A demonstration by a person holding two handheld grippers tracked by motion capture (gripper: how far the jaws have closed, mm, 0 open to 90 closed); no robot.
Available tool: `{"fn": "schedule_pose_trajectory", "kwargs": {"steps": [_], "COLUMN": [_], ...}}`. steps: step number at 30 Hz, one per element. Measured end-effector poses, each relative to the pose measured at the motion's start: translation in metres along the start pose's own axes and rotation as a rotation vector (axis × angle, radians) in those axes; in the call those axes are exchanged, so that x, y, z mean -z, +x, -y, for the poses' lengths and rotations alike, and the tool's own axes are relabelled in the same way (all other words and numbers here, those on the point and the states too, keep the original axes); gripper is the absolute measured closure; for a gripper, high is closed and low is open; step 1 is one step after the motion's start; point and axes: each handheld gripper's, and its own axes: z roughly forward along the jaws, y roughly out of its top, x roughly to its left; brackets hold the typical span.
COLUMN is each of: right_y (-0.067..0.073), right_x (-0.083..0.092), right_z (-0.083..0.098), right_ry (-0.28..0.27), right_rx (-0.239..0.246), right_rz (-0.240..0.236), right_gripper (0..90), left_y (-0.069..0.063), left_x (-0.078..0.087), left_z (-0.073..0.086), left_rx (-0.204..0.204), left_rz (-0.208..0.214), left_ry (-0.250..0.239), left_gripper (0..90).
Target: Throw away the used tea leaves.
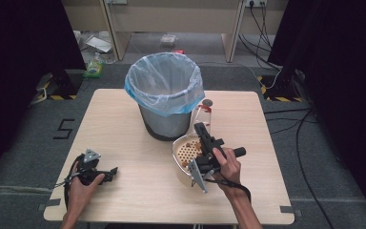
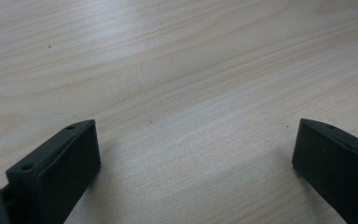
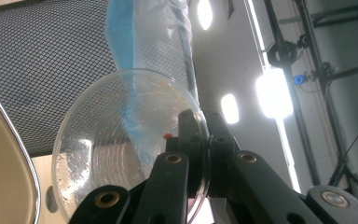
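My right gripper (image 1: 200,128) is shut on the wall of a clear plastic cup (image 1: 204,116), held just above the table beside the bin. In the right gripper view its jaws pinch the rim of the cup (image 3: 112,149), which carries droplets and a small red speck. Below the cup sits a cream perforated strainer bowl (image 1: 185,151) with brown bits in it; its rim (image 3: 0,163) shows at the left of that view. My left gripper (image 1: 112,172) rests on the table near the front left, open, with bare wood between its jaws (image 2: 196,140).
A grey mesh waste bin (image 1: 164,125) lined with a blue-edged plastic bag (image 1: 164,81) stands at the table's middle back, close to the cup. The mesh (image 3: 51,70) and bag (image 3: 144,32) loom right behind the cup. Light wooden table (image 1: 124,138).
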Motion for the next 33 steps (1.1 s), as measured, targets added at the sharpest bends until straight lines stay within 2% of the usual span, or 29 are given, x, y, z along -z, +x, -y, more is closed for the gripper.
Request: {"fn": "schedule_pose_trajectory", "kwargs": {"steps": [1, 2, 5, 6, 8, 10, 11, 13, 14, 19, 23, 28, 31, 33], "right_y": [-0.002, -0.002, -0.012, -0.020, -0.026, -0.029, -0.029, -0.032, -0.033, -0.033, -0.035, -0.044, -0.058, -0.061], "right_x": [0.000, 0.000, -0.002, -0.003, -0.003, -0.004, -0.004, -0.005, -0.008, -0.014, -0.018, -0.024, -0.030, -0.031], "right_z": [0.002, 0.002, 0.010, 0.017, 0.021, 0.024, 0.024, 0.027, 0.030, 0.042, 0.052, 0.060, 0.064, 0.065], "right_ry": [0.006, 0.006, 0.034, 0.034, 0.042, 0.050, 0.050, 0.059, 0.073, 0.107, 0.105, 0.122, 0.129, 0.130], "right_rx": [-0.035, -0.035, -0.204, -0.331, -0.418, -0.483, -0.483, -0.524, -0.576, -0.669, -0.763, -0.795, -0.815, -0.815], "right_rz": [-0.010, -0.010, -0.043, -0.057, -0.076, -0.091, -0.091, -0.104, -0.127, -0.161, -0.172, -0.178, -0.171, -0.173], "right_gripper": [88.2, 88.2, 88.1, 88.1, 88.1, 88.1, 88.1, 88.1, 88.1, 88.0, 88.0, 88.0, 88.0, 88.0], "left_y": [0.000, 0.000, 0.000, 0.000, 0.000, 0.000, 0.000, 0.000, 0.000, 0.000, 0.000, 0.000, 0.000, 0.000], "left_x": [0.000, 0.000, 0.000, 0.000, 0.000, 0.000, 0.000, 0.000, 0.000, 0.000, 0.000, 0.000, 0.000, 0.000], "left_z": [0.000, 0.000, 0.000, 0.000, 0.000, 0.000, 0.000, 0.000, 0.000, 0.000, 0.000, 0.000, 0.000, 0.000], "left_rx": [0.000, 0.000, 0.000, 0.000, 0.000, 0.000, 0.000, 0.000, 0.000, 0.000, 0.000, 0.000, 0.000, 0.000], "left_rz": [0.000, 0.000, 0.000, 0.000, 0.000, 0.000, 0.000, 0.000, 0.000, 0.000, 0.000, 0.000, 0.000, 0.000], "left_ry": [0.000, 0.000, 0.000, 0.000, 0.000, 0.000, 0.000, 0.000, 0.000, 0.000, 0.000, 0.000, 0.000, 0.000], "left_gripper": [0.0, 0.0, 0.0, 0.0, 0.0, 0.0, 0.0, 0.0, 0.0, 0.0, 0.0, 0.0, 0.0, 0.0]}}
